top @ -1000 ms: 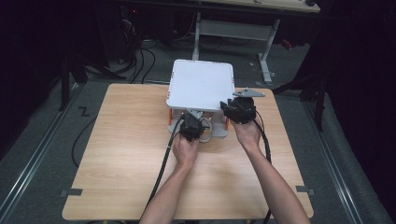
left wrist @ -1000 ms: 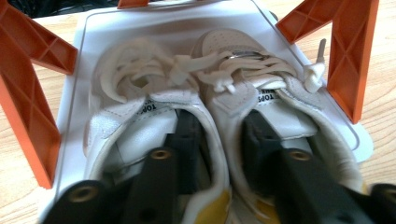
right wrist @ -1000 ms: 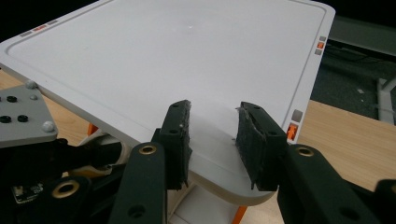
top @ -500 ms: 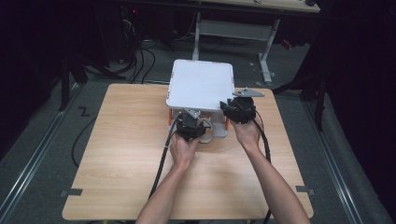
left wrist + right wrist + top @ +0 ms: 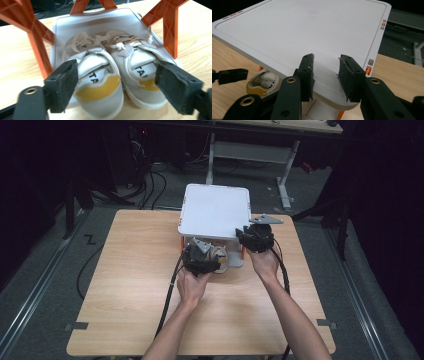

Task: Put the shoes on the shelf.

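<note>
Wooden table [image 5: 125, 285]: left gripper [image 5: 120, 82] jaws just opened around 2 shoes [image 5: 100, 82]; right gripper [image 5: 325, 75] clamps shelf top [image 5: 299, 32].

I think I am looking into a lab or test room, not a home. A plain wooden table [image 5: 125, 285] stands alone on a grey carpet floor [image 5: 45, 270], with bits of tape stuck near its corners. Black cables [image 5: 145, 180] lie in loops on the floor behind it. Metal rails [image 5: 30, 300] run along both sides. A second desk with white metal legs [image 5: 285, 185] stands at the back, and the room around is very dark.
</note>
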Available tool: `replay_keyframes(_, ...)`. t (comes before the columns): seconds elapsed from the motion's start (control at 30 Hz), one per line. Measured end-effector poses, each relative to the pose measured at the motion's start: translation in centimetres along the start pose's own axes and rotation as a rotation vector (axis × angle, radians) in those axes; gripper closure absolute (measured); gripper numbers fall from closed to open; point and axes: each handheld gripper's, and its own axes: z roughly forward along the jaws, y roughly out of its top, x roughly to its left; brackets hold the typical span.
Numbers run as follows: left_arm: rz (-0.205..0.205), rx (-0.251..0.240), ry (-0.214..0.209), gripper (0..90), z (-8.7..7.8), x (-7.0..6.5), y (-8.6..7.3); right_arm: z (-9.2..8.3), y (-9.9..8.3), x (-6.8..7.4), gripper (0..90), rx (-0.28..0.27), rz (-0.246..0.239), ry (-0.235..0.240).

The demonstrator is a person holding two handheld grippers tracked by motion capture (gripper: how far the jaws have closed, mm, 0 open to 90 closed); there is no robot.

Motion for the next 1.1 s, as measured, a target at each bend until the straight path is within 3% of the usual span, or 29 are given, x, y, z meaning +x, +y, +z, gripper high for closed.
replay_keyframes(0.17,-0.009,0.038,-0.018,10.3,-1.3,-0.4,-1.0,0.0,0.0,0.0,64.1,0.0,0.0,-0.003)
replay_keyframes(0.37,-0.046,0.072,-0.033,5.8,-1.7,-0.8,-2.2,0.0,0.0,0.0,64.1,0.001,-0.001,-0.005)
replay_keyframes(0.67,-0.055,0.125,-0.009,3.7,0.4,-2.0,-3.0,0.0,0.0,0.0,64.1,0.0,0.0,-0.006)
replay_keyframes(0.8,-0.057,0.14,0.025,5.2,1.7,-2.2,-2.9,0.0,0.0,0.1,64.1,0.0,-0.001,-0.007)
replay_keyframes(0.9,-0.018,0.145,0.076,8.2,2.2,-2.3,-2.7,0.0,0.0,0.0,64.0,0.001,0.0,-0.008)
replay_keyframes(1.1,-0.035,0.126,0.062,10.8,2.6,-1.3,-2.5,0.0,0.0,0.0,64.0,0.002,-0.001,-0.009)
